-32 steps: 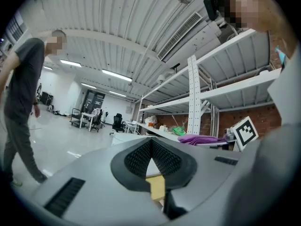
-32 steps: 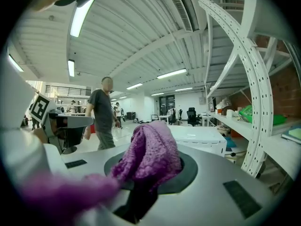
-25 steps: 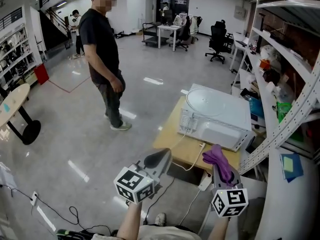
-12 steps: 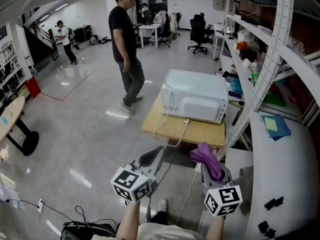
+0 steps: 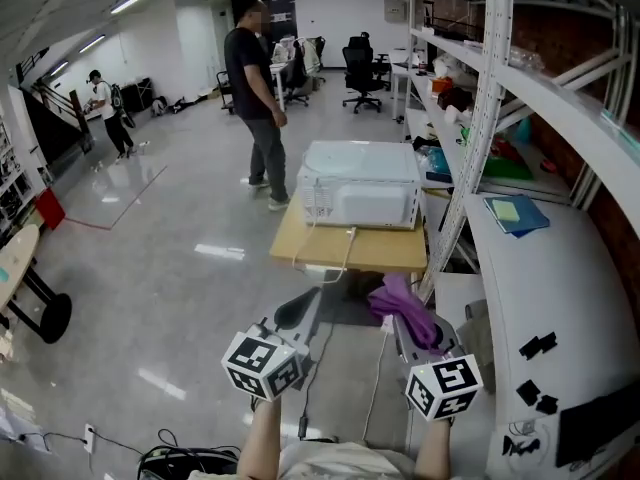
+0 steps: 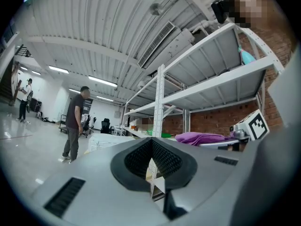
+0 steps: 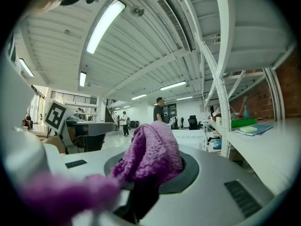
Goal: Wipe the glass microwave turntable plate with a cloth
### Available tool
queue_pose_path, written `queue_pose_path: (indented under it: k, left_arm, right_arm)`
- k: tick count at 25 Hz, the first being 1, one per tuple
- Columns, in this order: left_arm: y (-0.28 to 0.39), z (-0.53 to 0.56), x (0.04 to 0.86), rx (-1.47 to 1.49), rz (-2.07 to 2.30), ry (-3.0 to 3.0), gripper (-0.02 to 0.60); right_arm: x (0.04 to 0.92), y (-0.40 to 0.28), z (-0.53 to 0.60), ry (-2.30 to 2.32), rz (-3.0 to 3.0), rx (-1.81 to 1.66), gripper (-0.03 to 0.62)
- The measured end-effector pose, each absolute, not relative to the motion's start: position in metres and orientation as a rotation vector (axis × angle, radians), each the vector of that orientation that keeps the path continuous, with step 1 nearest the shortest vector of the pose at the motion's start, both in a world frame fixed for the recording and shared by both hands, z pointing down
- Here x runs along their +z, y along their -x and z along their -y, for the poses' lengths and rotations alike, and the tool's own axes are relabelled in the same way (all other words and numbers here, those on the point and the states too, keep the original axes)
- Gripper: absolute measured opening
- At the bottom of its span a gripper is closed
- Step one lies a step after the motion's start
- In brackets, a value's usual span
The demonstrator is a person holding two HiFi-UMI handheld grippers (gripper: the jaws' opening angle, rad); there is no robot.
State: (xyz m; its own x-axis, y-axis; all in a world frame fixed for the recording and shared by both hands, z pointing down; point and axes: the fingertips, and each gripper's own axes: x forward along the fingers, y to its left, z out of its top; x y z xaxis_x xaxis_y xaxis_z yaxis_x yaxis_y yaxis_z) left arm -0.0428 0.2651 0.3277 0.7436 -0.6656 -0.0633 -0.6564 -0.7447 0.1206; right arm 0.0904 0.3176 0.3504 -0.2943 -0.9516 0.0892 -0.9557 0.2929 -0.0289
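Note:
A white microwave (image 5: pixel 360 196) stands on a low wooden table (image 5: pixel 350 249) ahead of me, a couple of steps away. I cannot pick out the glass plate on its top at this distance. My right gripper (image 5: pixel 400 315) (image 7: pixel 149 175) is shut on a purple cloth (image 5: pixel 404 308) (image 7: pixel 153 154), which bunches up over the jaws and hides their tips. My left gripper (image 5: pixel 298 311) (image 6: pixel 151 166) is held beside it, shut with nothing in it. Both are raised at waist height, well short of the microwave. The cloth (image 6: pixel 202 138) also shows in the left gripper view.
A person in a dark shirt (image 5: pixel 258 98) stands just beyond the table. White metal shelving (image 5: pixel 490 118) with a long white counter (image 5: pixel 530 268) runs down the right. A power cable (image 5: pixel 340 253) hangs off the table's front. Office chairs and desks stand at the back.
The microwave and table have shifted from the upper right towards the middle of the head view. The person now stands behind the table. Both grippers keep their places and hold.

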Motion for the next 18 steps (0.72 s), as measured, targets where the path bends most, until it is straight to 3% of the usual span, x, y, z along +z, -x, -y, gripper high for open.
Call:
queue_pose_path:
  k: [10,18]
  left_arm:
    - [0.103,-0.271,0.333,-0.168,1.105,-2.792,0.002]
    - [0.109,-0.268,0.339,-0.155,1.137,-2.782,0.002]
  right_arm:
    - [0.349,-0.028,-0.317,-1.776,2.447,0.093,0.051]
    - [0.344,-0.036,-0.309,-1.835,2.408,0.048,0.051]
